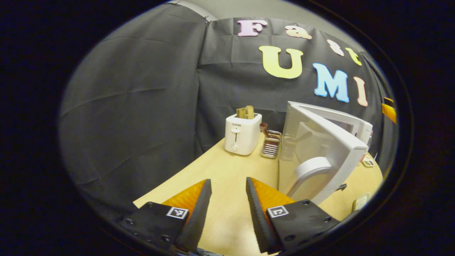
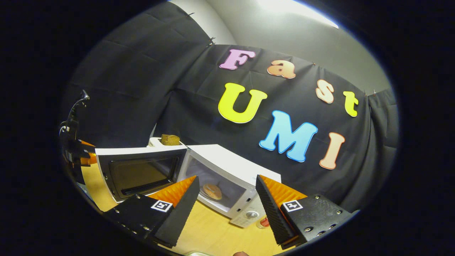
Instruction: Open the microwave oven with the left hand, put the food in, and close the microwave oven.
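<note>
The white microwave point(image 2: 231, 167) stands on the wooden table with its door point(image 2: 140, 170) swung open to the left. A round, browned piece of food point(image 2: 212, 191) lies inside the cavity. In the left gripper view the door's outer face point(image 1: 330, 142) with its curved white handle point(image 1: 312, 169) is just right of my left gripper point(image 1: 229, 188), which is open and holds nothing. My right gripper point(image 2: 227, 190) is open and empty in front of the cavity. The left gripper point(image 2: 76, 149) also shows at the far left of the right gripper view, beyond the door.
A white toaster point(image 1: 242, 133) with bread slices in its slots stands at the back of the table point(image 1: 227, 170). Beside it is a metal rack point(image 1: 271, 144). Small items point(image 1: 368, 162) lie right of the door. A small jar point(image 2: 263, 222) stands near the microwave's dial.
</note>
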`<action>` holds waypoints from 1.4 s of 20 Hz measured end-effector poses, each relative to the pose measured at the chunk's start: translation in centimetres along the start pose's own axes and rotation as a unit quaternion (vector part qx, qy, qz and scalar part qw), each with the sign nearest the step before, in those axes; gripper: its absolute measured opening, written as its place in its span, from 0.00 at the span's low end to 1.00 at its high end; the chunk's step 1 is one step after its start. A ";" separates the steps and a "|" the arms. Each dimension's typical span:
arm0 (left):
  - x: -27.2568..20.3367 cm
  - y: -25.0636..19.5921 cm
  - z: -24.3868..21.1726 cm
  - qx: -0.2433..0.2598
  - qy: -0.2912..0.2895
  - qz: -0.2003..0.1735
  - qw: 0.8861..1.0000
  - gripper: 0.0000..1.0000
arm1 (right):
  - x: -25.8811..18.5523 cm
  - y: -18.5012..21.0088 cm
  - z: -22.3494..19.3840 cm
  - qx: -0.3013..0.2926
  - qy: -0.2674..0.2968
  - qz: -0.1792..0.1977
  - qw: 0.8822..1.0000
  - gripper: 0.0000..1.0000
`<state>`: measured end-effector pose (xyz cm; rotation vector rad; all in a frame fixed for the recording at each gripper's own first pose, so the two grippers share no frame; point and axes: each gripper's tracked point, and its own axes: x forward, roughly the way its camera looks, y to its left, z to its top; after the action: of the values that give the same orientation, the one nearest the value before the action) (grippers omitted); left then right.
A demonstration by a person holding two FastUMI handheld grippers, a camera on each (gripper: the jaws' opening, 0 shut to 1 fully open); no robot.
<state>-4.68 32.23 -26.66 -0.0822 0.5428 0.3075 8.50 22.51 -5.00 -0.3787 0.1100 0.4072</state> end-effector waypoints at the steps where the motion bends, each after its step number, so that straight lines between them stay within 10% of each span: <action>1: 0.4 0.4 -0.3 0.006 0.003 0.014 1.000 0.42 | -0.5 -0.5 -0.5 -0.003 0.003 -0.008 1.000 0.97; 3: 0.6 0.0 -1.0 0.009 0.013 0.016 1.000 0.12 | -1.5 -1.6 -1.3 -0.002 0.009 -0.022 1.000 0.97; 5: 0.7 -1.9 -1.5 0.002 0.021 -0.016 1.000 0.05 | -2.3 -2.3 -2.2 0.008 0.019 -0.029 0.999 0.97; 28: -2.2 -20.6 3.2 0.068 -0.028 -0.138 0.988 0.00 | -6.7 -13.0 -6.2 0.045 0.032 -0.074 0.996 0.97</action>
<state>1.50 12.53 -22.84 -0.0157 0.4881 0.0029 7.52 6.67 -5.13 -0.3089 0.1615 0.2439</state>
